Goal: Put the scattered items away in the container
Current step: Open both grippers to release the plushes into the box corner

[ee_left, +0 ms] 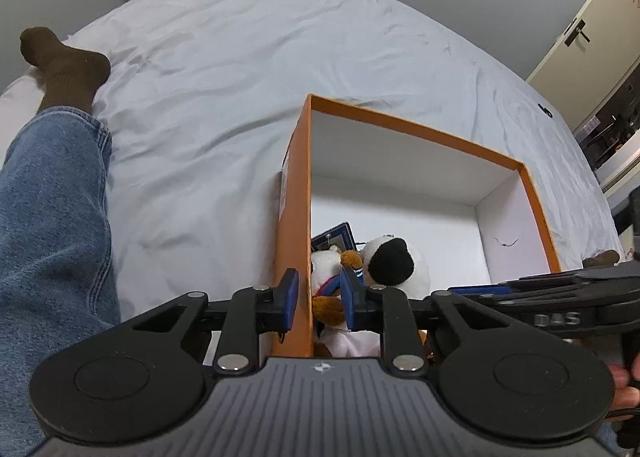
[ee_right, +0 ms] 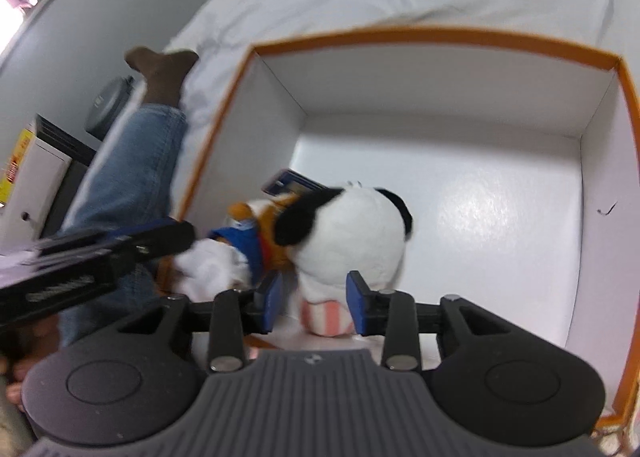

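1. Left gripper (ee_left: pixel 320 297) has its jaws fairly narrow and straddling the near left wall of the orange box (ee_left: pixel 420 129): one pad outside, one inside. Honestly can't tell if the pads are actually squeezing the cardboard or just sitting over it, since the tips hide the contact.
2. Right gripper (ee_right: pixel 314 299) is down inside the box with its jaws partly spread. A pink-and-white striped bit of the black-and-white plush (ee_right: pixel 352 233) sits between them. The left pad looks clear of it, so no real pinch, though that whole view is blurry.
3. The toys are bunched in the near left corner of the box, which sits on the white bed sheet (ee_left: pixel 240 57). The black-and-white plush is touching a white, orange and blue plush (ee_right: pixel 244 233).
4. That second plush is mostly covered by the grippers in both views, so its shape is anyone's guess.
5. Behind the toys a dark blue flat thing (ee_left: pixel 334 237) leans at a tilt. Only its top edge shows, so no idea what it is.
6. A leg in jeans (ee_left: pixel 52 217) with a brown sock (ee_left: pixel 68 65) lies on the sheet left of the box, cut off by the frame.
7. The near wall of the box is hidden under the gripper bodies.
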`<state>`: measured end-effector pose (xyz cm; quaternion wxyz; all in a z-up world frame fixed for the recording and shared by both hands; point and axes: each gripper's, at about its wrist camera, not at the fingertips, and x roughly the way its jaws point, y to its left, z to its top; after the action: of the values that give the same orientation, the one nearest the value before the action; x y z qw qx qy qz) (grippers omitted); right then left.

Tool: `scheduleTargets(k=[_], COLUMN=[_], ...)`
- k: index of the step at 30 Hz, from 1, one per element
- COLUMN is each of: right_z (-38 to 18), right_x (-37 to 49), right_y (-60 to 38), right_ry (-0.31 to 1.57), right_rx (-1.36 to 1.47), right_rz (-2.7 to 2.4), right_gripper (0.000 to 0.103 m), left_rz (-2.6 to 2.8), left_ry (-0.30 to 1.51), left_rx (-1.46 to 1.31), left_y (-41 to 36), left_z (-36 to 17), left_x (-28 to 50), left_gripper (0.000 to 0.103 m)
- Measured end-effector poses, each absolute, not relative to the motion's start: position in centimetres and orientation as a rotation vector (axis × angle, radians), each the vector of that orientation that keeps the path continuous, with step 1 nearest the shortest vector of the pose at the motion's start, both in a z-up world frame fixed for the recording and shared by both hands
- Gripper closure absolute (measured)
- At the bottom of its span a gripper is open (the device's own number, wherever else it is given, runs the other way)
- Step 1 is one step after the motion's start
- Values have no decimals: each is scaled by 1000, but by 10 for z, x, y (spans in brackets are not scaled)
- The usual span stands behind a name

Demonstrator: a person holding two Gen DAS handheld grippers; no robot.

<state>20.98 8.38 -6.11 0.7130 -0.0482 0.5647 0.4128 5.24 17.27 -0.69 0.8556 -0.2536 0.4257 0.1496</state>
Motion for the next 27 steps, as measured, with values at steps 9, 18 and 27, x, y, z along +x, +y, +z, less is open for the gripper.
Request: scheduleTargets(k=[9,18,27], right_z=[-57,-93,-76], right_x=[184,185,204], right_y=[109,129,105], right_ry=[1256,1301,1303], right_rx=[-154,-230,-125], right_rz=[1030,1000,962], right_gripper=[79,86,71], left_rz=[313,311,307], left_ry=[896,921,924], left_rx=[-547,-547,-536], left_y=[178,177,174], left_z=[-5,-12,-14], left_x=[47,48,49], left_gripper=[85,88,88])
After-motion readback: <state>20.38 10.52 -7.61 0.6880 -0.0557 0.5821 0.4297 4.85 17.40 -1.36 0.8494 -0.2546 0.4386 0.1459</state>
